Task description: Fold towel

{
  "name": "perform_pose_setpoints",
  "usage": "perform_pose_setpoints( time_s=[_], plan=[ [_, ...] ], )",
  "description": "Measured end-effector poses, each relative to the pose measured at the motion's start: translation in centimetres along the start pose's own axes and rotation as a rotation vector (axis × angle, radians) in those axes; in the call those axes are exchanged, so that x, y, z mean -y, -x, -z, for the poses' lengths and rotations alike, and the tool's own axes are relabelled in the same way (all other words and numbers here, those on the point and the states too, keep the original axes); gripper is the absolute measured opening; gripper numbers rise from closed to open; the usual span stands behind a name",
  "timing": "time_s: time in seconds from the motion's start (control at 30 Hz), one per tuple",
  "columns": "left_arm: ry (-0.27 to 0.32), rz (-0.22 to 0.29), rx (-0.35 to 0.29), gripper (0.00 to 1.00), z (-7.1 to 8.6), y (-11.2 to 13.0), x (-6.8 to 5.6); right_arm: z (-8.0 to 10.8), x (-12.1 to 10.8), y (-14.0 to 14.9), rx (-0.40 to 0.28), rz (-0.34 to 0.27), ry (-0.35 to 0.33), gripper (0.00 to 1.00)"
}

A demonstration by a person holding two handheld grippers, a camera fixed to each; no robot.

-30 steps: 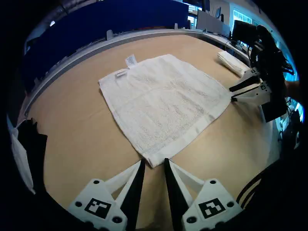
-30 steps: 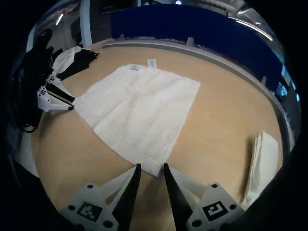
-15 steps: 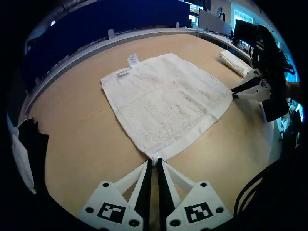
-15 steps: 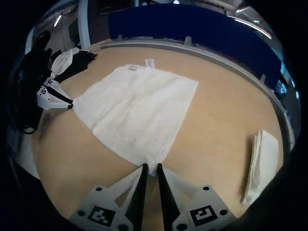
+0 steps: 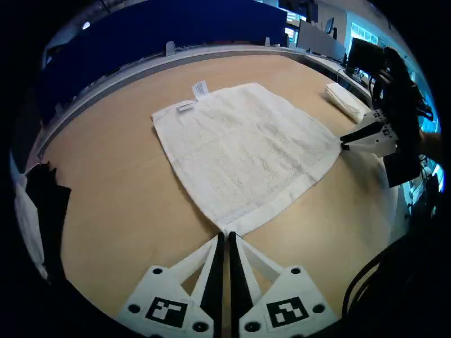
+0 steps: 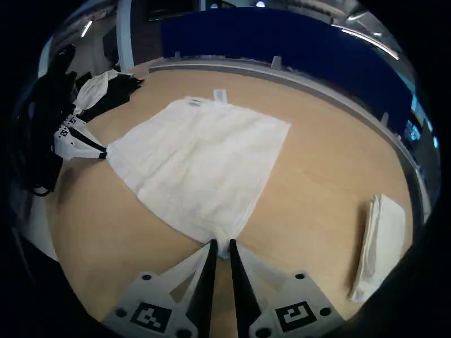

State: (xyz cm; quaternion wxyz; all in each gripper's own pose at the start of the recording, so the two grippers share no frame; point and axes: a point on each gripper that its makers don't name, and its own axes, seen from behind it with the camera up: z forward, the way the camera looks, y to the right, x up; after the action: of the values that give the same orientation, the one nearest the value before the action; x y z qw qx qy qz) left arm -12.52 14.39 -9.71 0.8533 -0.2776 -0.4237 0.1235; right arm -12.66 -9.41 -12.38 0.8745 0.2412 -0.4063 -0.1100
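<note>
A white towel (image 5: 242, 143) lies spread flat on the wooden table (image 5: 113, 186), with a small tag at its far edge. In the left gripper view my left gripper (image 5: 225, 236) is shut on the towel's near corner. In the right gripper view the same towel (image 6: 197, 160) stretches away, and my right gripper (image 6: 221, 245) is shut on its near corner. The right gripper (image 5: 343, 142) also shows at the right of the left gripper view, at the towel's corner. The left gripper (image 6: 104, 154) appears at the left of the right gripper view, pinching the opposite corner.
A folded white towel stack (image 6: 379, 245) lies on the table's right side, also seen far right (image 5: 345, 100) in the left gripper view. Dark and white cloth (image 6: 107, 87) is heaped at the table's left end. A blue partition (image 6: 282, 39) runs behind the table.
Both grippers went from open beside the towel's corners to shut on them. The towel's corners are drawn slightly taut; the towel has barely shifted.
</note>
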Motion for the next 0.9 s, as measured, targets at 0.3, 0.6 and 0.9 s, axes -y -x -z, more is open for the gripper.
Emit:
perform_pose_setpoints(
  time_s=[0.3, 0.6, 0.9],
  plan=[
    [-0.005, 0.033, -0.026, 0.07, 1.5, -0.9, -0.1, 1.9, 0.3, -1.2, -0.014, 0.022, -0.007, 0.17],
    [-0.006, 0.078, -0.047, 0.07, 4.2, -1.4, -0.5, 4.2, 0.8, -2.1, -0.027, 0.030, -0.015, 0.17],
    [-0.011, 0.116, -0.068, 0.06, 6.9, -2.2, -0.9, 6.6, 1.8, -3.1, -0.043, 0.018, -0.026, 0.17]
  ],
)
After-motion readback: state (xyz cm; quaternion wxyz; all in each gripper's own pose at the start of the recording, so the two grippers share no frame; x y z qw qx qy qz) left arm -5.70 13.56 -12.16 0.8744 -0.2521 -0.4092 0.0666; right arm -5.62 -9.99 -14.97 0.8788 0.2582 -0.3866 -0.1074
